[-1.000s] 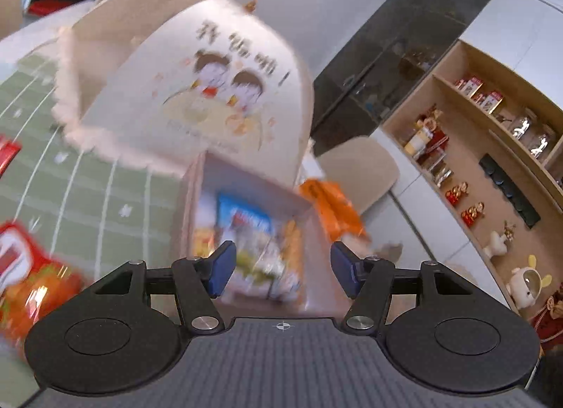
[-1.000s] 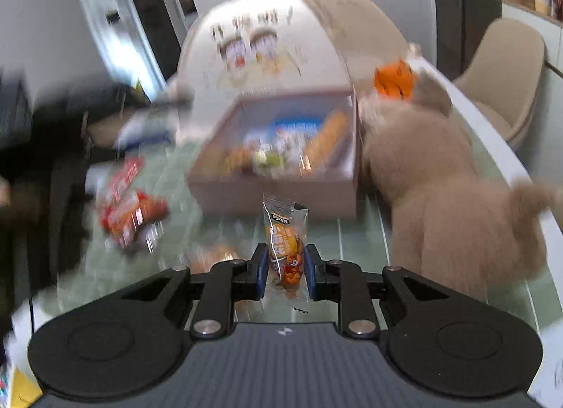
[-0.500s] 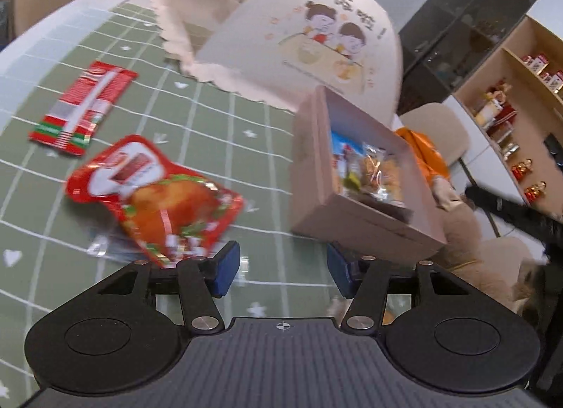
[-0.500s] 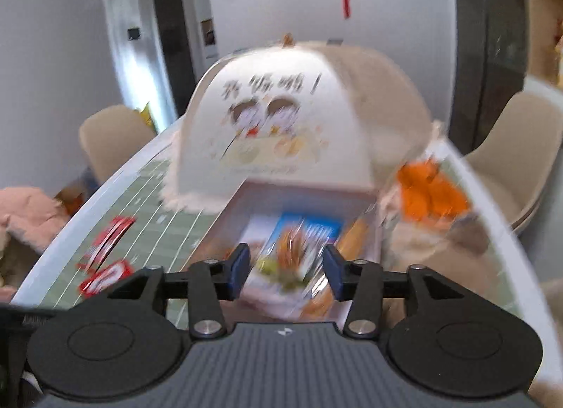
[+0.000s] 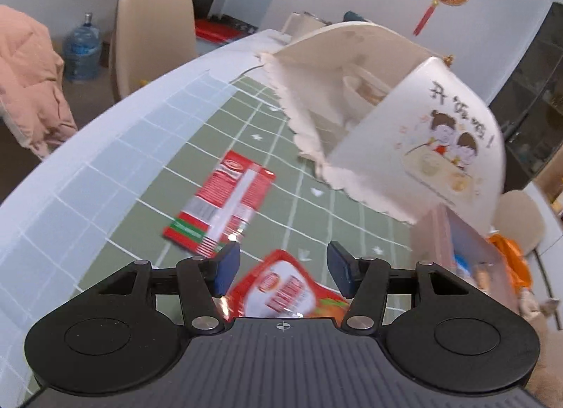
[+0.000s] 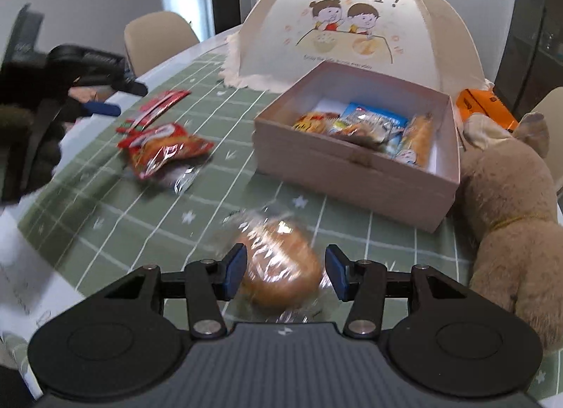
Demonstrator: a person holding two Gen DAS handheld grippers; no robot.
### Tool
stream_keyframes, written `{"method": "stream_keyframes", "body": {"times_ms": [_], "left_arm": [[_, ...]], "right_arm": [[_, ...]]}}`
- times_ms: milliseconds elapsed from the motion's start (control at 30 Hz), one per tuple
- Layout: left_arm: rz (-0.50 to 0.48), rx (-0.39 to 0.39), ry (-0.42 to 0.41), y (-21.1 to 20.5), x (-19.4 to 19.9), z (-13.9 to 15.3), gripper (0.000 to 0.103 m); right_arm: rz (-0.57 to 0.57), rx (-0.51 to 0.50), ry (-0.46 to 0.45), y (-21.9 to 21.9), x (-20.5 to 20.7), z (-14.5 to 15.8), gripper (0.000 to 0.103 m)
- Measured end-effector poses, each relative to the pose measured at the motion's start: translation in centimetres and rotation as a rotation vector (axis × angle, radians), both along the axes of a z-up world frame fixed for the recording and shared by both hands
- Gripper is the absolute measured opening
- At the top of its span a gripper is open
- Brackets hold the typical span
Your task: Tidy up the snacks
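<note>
A pink open box (image 6: 352,165) holds several snack packs (image 6: 373,126). My right gripper (image 6: 285,270) is open, its jaws on either side of a wrapped bun (image 6: 281,267) on the green mat. My left gripper (image 5: 281,263) is open just above a red chicken-print snack bag (image 5: 285,292); that bag also shows in the right wrist view (image 6: 165,151). A flat red packet (image 5: 221,204) lies beyond it, also seen in the right wrist view (image 6: 158,108). The left gripper shows at the left of the right wrist view (image 6: 102,98).
A white mesh food cover (image 6: 352,20) stands behind the box. A brown plush toy (image 6: 506,204) lies to the right of the box, an orange pack (image 6: 485,105) behind it. Beige chairs (image 5: 151,31) stand around the table. The table edge (image 5: 88,168) curves at left.
My right gripper let go of the small snack pack over the box and came down around the bun. My left gripper swung left from the box to over the red bag.
</note>
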State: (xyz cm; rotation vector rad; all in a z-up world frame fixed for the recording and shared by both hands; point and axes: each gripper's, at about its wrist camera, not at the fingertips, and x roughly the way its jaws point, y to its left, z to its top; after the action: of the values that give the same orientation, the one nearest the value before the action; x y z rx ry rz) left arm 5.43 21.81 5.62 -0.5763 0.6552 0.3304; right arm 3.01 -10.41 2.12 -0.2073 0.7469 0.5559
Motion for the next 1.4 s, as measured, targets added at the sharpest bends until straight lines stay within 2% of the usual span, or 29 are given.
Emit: {"method": "stream_keyframes", "body": {"times_ms": [100,300,400,533,700,867,967,1033,1133,1267,1400], "left_arm": [[-0.034,0.037,0.038,-0.3,1.2,-0.7,0.06],[-0.22,0.113,0.127,-3.2,2.8,-2.6,0.055],[-0.307,0.158,0.132,-4.6,2.4,-3.0,0.056],[-0.395,0.114,0.144,-4.8,1.9,-3.0,0.056],[-0.512,0.137,0.168,-5.9,0.5,-2.6,0.055],[-0.608,0.091,0.193,-7.1,-0.9,-2.5,0.055],[-0.663,0.102,0.204,-8.2,-2.1,-2.5,0.055],[-0.675,0.128,0.222,-8.7,-2.8,-2.6,0.049],[-0.622,0.192,0.257,-8.3,-3.4,-2.8,0.047],[-0.524,0.184,0.258,-6.4,-3.8,-2.5,0.047],[-0.451,0.136,0.246,-4.7,-4.3,-2.1,0.044]], "right_arm": [[0.0,-0.013,-0.002,0.2,-0.8,-0.1,0.049],[0.001,-0.031,-0.002,0.5,-1.2,-0.1,0.049],[-0.012,-0.034,-0.003,0.4,-1.1,0.0,0.049],[-0.02,-0.033,0.003,0.4,-0.9,-0.1,0.049],[-0.024,-0.031,0.02,0.5,-0.6,-0.4,0.049],[-0.026,-0.041,0.037,0.9,-0.5,-0.8,0.049],[-0.02,-0.037,0.028,1.2,-0.8,-0.6,0.049],[-0.002,-0.035,0.011,1.6,-1.2,-0.4,0.049],[0.029,-0.05,-0.017,2.6,-1.7,-0.1,0.049],[0.085,-0.057,-0.042,4.1,-2.3,0.3,0.049],[0.125,-0.074,-0.047,6.0,-2.1,0.1,0.049]]}}
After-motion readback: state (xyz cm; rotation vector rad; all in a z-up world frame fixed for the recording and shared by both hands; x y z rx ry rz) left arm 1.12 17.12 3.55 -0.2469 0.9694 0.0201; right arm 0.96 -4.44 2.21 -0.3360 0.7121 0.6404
